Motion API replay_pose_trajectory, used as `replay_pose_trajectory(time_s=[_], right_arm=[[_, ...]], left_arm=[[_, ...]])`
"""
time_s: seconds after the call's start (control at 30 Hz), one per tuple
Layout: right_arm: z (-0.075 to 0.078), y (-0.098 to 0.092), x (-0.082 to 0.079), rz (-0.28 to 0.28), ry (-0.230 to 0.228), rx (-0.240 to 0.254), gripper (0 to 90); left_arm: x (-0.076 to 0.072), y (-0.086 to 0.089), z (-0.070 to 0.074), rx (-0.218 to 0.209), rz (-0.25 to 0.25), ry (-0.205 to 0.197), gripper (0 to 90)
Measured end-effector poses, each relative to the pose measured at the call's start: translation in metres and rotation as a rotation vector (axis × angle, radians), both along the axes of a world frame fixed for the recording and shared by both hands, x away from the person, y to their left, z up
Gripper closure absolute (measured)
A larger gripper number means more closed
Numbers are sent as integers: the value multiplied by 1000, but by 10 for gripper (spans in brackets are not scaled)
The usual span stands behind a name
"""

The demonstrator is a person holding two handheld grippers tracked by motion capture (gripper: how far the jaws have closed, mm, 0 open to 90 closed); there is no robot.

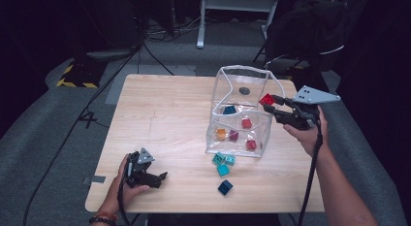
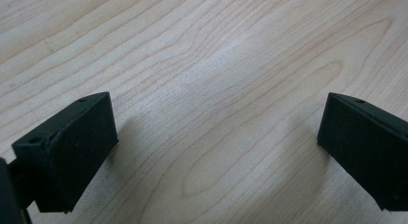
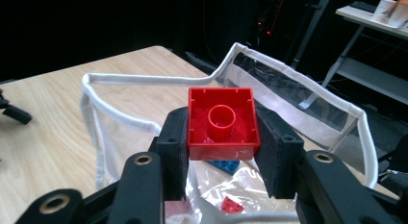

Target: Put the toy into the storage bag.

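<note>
Jaws of the left gripper (image 1: 162, 177) are standing wide and empty over the tabletop (image 1: 165, 119); farther off, the right gripper (image 3: 222, 137) is pinching a red block (image 3: 223, 123) by its flat sides above the clear bag (image 1: 237, 134), a light, stiff, slick piece.

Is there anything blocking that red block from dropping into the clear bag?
Nothing visible does. The right gripper holds the red block at the open mouth of the clear bag; its white rim stands open, and loose blocks lie at the bottom.
</note>
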State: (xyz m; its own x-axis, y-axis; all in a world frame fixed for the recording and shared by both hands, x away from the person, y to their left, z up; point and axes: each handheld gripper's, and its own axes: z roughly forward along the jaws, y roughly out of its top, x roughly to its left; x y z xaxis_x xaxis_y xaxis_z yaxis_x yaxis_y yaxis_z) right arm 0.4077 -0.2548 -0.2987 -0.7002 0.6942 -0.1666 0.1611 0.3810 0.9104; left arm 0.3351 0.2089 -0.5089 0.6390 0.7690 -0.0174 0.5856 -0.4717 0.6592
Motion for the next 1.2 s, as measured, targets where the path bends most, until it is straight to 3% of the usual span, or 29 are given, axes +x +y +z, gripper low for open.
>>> replay_pose_trajectory(time_s=[0.07, 0.57, 0.7, 1.2], right_arm=[[0, 2, 4, -19, -10, -14, 591], [-7, 7, 34, -85, 35, 5, 590], [-12, 8, 42, -116, 63, 30, 528], [-4, 12, 23, -86, 33, 11, 495]], left_arm=[[0, 0, 0, 0, 0, 0, 5], [0, 0, 0, -1, 1, 0, 5], [0, 0, 0, 0, 0, -2, 5], [0, 0, 0, 1, -1, 1, 5]])
